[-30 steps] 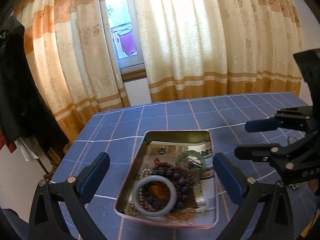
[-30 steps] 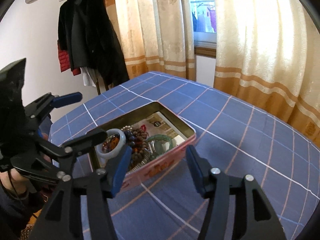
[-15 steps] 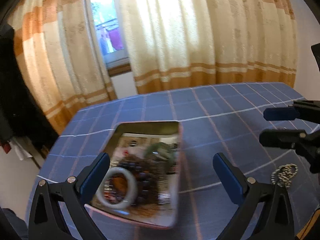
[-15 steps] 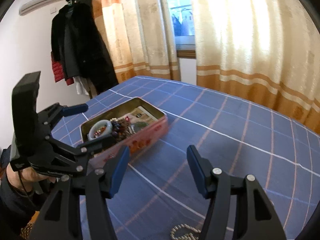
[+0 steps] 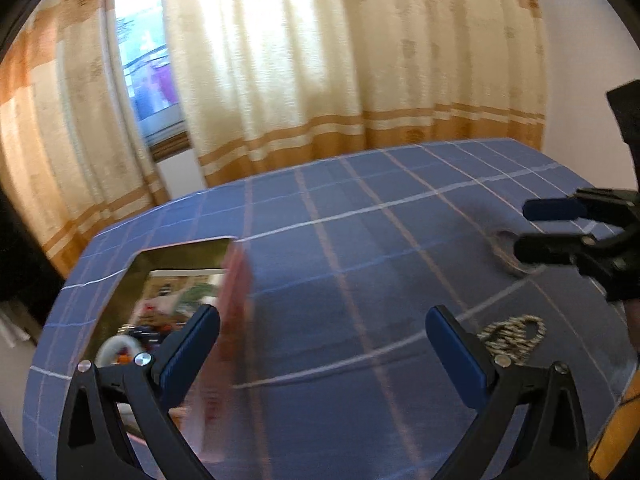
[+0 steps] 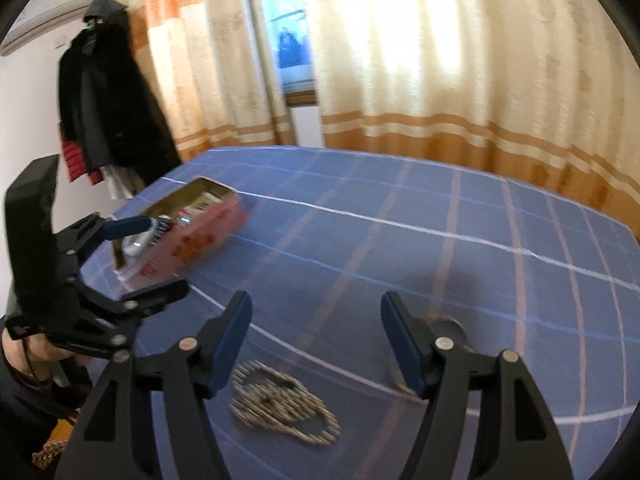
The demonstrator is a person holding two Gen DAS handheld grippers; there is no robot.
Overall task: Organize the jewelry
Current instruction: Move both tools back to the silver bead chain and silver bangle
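- Right tool (image 6: 316, 340) first: jaws standing wide with nothing between them, and they have just been opening further; it looks set to straddle something loose rather than pinch something thin
- Just below and inside its left finger lies the beaded chain (image 6: 280, 404), heaped in a small coil on the cloth; the pads are not on it yet, the tool hangs over it; my read is that this chain is the next pick
- A second item, a pale ring-like shape (image 6: 432, 344), lies close by the right finger; too blurred to name
- Left tool (image 5: 320, 352): also spread wide and empty; it sits between the tin and the chain, so it is free to steady or to take a piece
- Out to the left, the open tin (image 6: 188, 232) with red sides rests on the blue checked table (image 6: 440, 240), well apart from the chain; a white bangle (image 5: 116, 350) and darker beads show inside, smeared by motion blur
- The tin seems the collecting place, so the chain on the cloth is the stray still to go in
- Beyond: cream and orange curtains (image 6: 440, 60), and dark coats (image 6: 104, 96) hanging on the wall
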